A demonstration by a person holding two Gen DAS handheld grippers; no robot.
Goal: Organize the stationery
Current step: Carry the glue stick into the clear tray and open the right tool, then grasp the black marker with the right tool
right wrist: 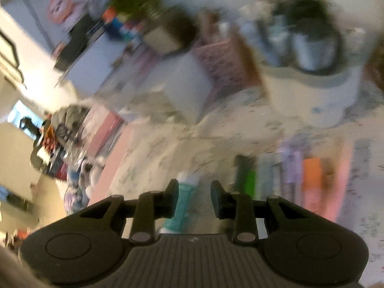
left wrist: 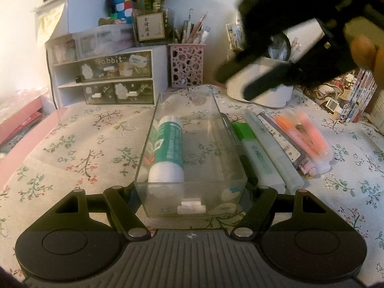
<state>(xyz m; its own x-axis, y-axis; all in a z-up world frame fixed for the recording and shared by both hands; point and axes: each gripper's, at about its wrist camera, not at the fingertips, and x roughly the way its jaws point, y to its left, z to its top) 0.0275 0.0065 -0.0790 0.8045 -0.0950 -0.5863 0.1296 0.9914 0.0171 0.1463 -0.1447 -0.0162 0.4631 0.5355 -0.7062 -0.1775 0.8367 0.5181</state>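
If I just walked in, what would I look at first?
Probably the clear box in the middle of the flowery tablecloth, with a green-and-white glue stick lying inside and the left hand-held gripper around its near end. Next, the row of bright highlighters just right of it, with the right hand-held gripper hovering open above.

Tablecloth (left wrist: 84,144) was cream with a green-and-red floral sprig print. Glue stick (left wrist: 168,148) teal with white ends. Highlighters: green (left wrist: 247,134), orange (left wrist: 285,124), pink (left wrist: 314,139). Pen holder (left wrist: 186,66) pink, circle cutouts. Grippers black.
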